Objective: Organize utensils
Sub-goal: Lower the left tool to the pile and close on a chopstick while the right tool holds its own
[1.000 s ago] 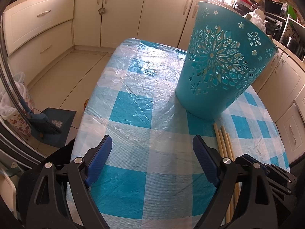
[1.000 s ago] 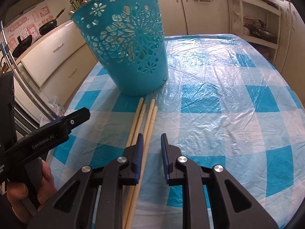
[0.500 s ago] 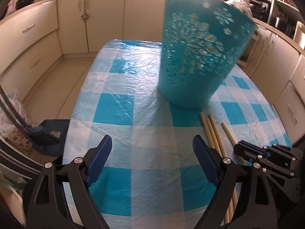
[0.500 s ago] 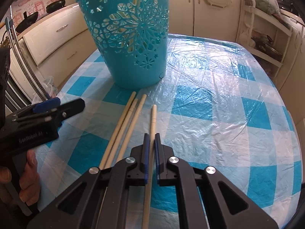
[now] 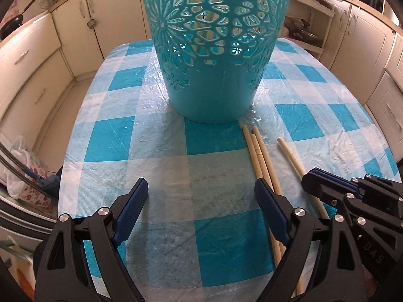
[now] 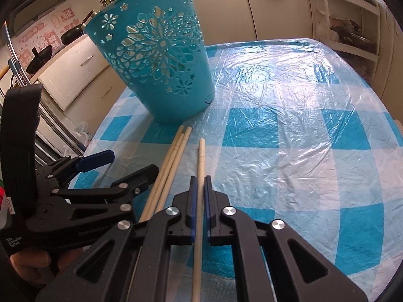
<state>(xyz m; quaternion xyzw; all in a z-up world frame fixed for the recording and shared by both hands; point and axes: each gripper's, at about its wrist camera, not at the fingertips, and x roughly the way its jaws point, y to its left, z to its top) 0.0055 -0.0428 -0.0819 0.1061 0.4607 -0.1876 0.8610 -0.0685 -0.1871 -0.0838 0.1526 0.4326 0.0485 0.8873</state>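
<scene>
A teal cut-out basket [image 5: 214,63] [image 6: 156,58] stands upright on the checked table. In front of it lie three pale wooden chopsticks [image 5: 259,151] [image 6: 173,156] side by side. A fourth chopstick [image 6: 201,156] [image 5: 292,158] lies apart to their right, its tip towards the basket. My right gripper [image 6: 199,183] [image 5: 312,178] is shut on this single chopstick, pads pressed on its shaft. My left gripper [image 5: 201,186] [image 6: 131,162] hangs open over bare cloth left of the three chopsticks, its right finger above them, with nothing between its fingers.
The table [image 5: 163,138] has a blue-and-white checked cloth under crinkled clear plastic. Cream cabinets [image 5: 30,58] ring the room. Open shelves [image 6: 352,25] stand at the far right. A plastic bag [image 5: 22,173] sits on the floor by the table's left edge.
The right jaws have closed on one chopstick, which now lies apart from the other three. The left gripper has swung over, so the basket now sits straight ahead and closer.
</scene>
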